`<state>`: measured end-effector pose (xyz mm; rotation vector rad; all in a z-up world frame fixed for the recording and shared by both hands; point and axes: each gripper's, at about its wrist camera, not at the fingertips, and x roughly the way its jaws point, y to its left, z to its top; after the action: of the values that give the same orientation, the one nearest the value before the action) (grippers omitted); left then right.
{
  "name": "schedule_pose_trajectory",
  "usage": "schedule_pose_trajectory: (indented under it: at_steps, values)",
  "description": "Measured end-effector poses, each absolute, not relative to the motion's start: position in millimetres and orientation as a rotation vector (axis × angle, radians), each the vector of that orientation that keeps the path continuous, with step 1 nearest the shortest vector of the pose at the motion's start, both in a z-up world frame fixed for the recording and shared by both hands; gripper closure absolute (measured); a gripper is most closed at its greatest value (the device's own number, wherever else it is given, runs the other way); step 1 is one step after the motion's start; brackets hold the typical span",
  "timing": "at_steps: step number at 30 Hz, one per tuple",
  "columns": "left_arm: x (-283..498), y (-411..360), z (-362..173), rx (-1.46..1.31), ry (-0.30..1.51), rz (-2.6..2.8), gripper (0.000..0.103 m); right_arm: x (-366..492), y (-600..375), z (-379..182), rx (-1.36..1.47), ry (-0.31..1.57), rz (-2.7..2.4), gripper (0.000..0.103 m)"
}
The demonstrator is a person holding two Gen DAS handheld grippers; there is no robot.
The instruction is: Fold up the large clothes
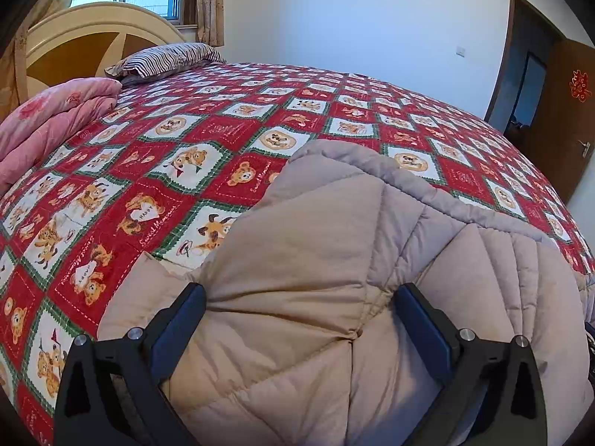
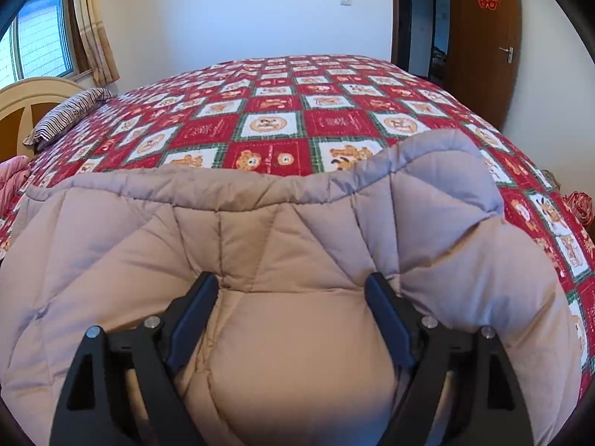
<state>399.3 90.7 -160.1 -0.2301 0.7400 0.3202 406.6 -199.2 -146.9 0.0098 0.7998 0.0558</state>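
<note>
A beige quilted padded jacket (image 1: 316, 245) lies on the near part of the bed, its grey hem (image 2: 208, 186) turned toward the far side. My left gripper (image 1: 299, 291) stands open and wide over it; the fabric spreads flat under and between the fingers, and the left fingertip (image 1: 193, 297) is near the jacket's edge. In the right wrist view the same jacket (image 2: 297, 245) fills the lower frame. My right gripper (image 2: 292, 286) has its jaws wide, with a puffy fold (image 2: 297, 353) bulging between the pads and pressed against both.
The bed carries a red, white and green bear-print quilt (image 1: 230, 126). A pink folded duvet (image 1: 48, 126) and a striped pillow (image 1: 163, 57) lie by the headboard (image 1: 85, 26). A brown door (image 2: 479, 41) stands open beyond the bed's far right corner.
</note>
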Motion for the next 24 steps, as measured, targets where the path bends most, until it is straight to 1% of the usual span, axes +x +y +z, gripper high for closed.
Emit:
schedule_pose_trajectory:
  at_steps: [3, 6, 8, 9, 10, 12, 14, 15, 17, 20, 22, 24]
  values:
    - [400.9, 90.4, -160.7, -0.226, 0.750, 0.324, 0.001, 409.1, -198.5, -148.6, 0.006, 0.805, 0.051, 0.019]
    - [405.8, 91.3, -158.2, -0.223, 0.795, 0.316, 0.001, 411.1, -197.0, -149.4, -0.006, 0.811, 0.043, 0.019]
    - [401.2, 92.0, -142.9, -0.233, 0.826, 0.313, 0.001, 411.9, -194.8, -147.1, -0.026, 0.828, 0.036, 0.019]
    - [395.2, 90.7, -135.3, -0.233, 0.807, 0.312, 0.001, 411.0, -194.4, -143.5, -0.036, 0.832, 0.027, 0.022]
    - [386.4, 88.3, -123.5, -0.227, 0.764, 0.313, 0.001, 405.4, -192.6, -134.4, -0.047, 0.820, 0.006, 0.029]
    - [368.0, 76.4, -99.1, -0.187, 0.650, 0.333, 0.001, 390.0, -186.7, -111.7, -0.047, 0.740, -0.027, 0.035]
    - [365.2, 60.4, -90.3, -0.150, 0.613, 0.303, 0.001, 376.5, -174.7, -89.3, -0.019, 0.671, 0.004, 0.044]
    - [368.4, 54.3, -90.1, -0.129, 0.616, 0.293, 0.001, 374.9, -163.6, -83.4, -0.015, 0.677, 0.050, 0.052]
    - [384.3, 38.3, -102.6, -0.062, 0.660, 0.276, 0.001, 378.8, -140.8, -84.7, -0.043, 0.710, 0.116, 0.053]
    - [407.5, 31.4, -132.8, -0.007, 0.746, 0.285, 0.001, 389.5, -124.9, -101.0, -0.087, 0.728, 0.135, 0.053]
    - [416.0, 38.5, -145.2, -0.045, 0.774, 0.272, 0.001, 399.8, -123.8, -117.9, -0.088, 0.777, 0.148, 0.053]
    - [415.5, 45.4, -150.2, -0.104, 0.764, 0.256, 0.001, 405.7, -126.2, -130.0, -0.084, 0.784, 0.150, 0.051]
